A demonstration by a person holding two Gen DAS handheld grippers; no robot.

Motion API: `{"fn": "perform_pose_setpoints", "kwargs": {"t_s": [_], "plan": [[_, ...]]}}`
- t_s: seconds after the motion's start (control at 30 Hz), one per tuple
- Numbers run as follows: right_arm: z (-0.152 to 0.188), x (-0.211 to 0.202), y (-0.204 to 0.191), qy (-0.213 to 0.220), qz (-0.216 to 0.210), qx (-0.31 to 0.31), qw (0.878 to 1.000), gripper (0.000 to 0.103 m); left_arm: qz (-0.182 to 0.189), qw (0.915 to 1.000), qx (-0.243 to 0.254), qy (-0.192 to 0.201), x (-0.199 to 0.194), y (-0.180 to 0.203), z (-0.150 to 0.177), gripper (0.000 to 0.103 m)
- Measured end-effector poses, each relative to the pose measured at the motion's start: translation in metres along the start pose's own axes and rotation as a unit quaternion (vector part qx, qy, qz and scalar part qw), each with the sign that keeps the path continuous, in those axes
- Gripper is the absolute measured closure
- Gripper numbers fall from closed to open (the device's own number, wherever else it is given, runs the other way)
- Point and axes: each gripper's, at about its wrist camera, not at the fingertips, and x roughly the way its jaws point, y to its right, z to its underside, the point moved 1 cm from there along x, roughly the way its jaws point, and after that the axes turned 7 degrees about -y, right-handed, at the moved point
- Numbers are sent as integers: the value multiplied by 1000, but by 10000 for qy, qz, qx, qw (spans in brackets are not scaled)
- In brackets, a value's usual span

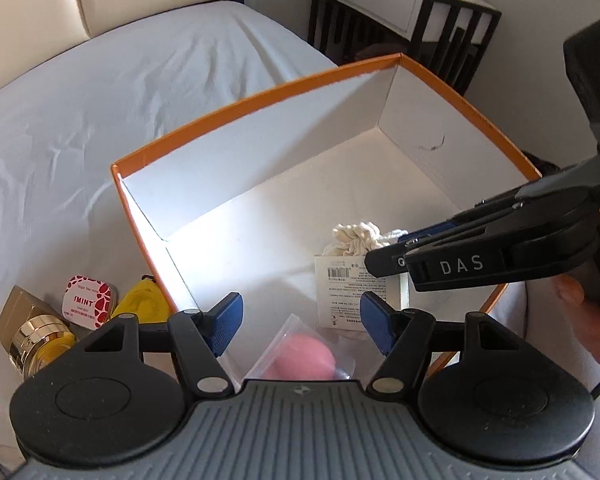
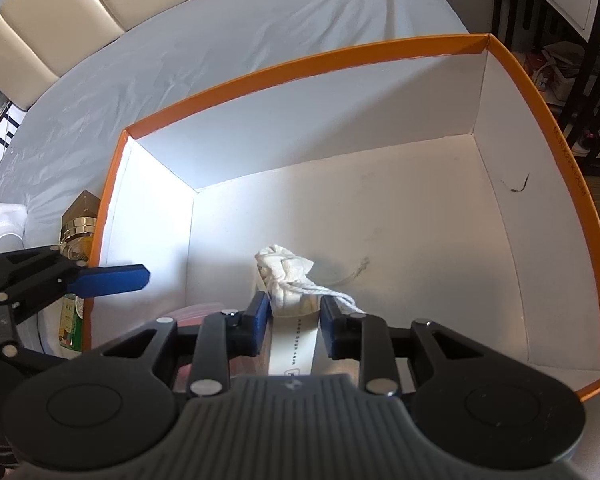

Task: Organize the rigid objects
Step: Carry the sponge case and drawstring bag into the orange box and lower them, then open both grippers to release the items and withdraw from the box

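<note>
Right claw point(image 2: 292, 326) pinches a cream drawstring pouch point(image 2: 286, 280) with white label

"mint" on red-white tin point(image 1: 89, 300); "das" on right gripper point(image 1: 386, 258); paper tag point(image 1: 350, 284) print unreadable.

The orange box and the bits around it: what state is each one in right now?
Orange box: open, no lid.
Cloth pouch: in the box, tied shut, gripped.
Pink sponge: bagged, in the box.
Mint tin: shut, outside.
Gold jar: capped, outside.
Left gripper: open.
Right gripper: shut on pouch.
</note>
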Motion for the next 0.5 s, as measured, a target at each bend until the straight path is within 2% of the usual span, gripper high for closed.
{"fn": "perform_pose_setpoints", "kwargs": {"t_s": [0.1,0.23,0.5], "plan": [[-1,4,2,-6,168,30,9999,74,90,9989,-380,257,-16,-11,5,24],[2,19,5,-298,173,150,9993,79,148,9959,-731,505,-30,-20,7,24],[5,24,-5,-246,371,-60,9990,75,97,9935,-919,664,-39,-28,10,24]]}}
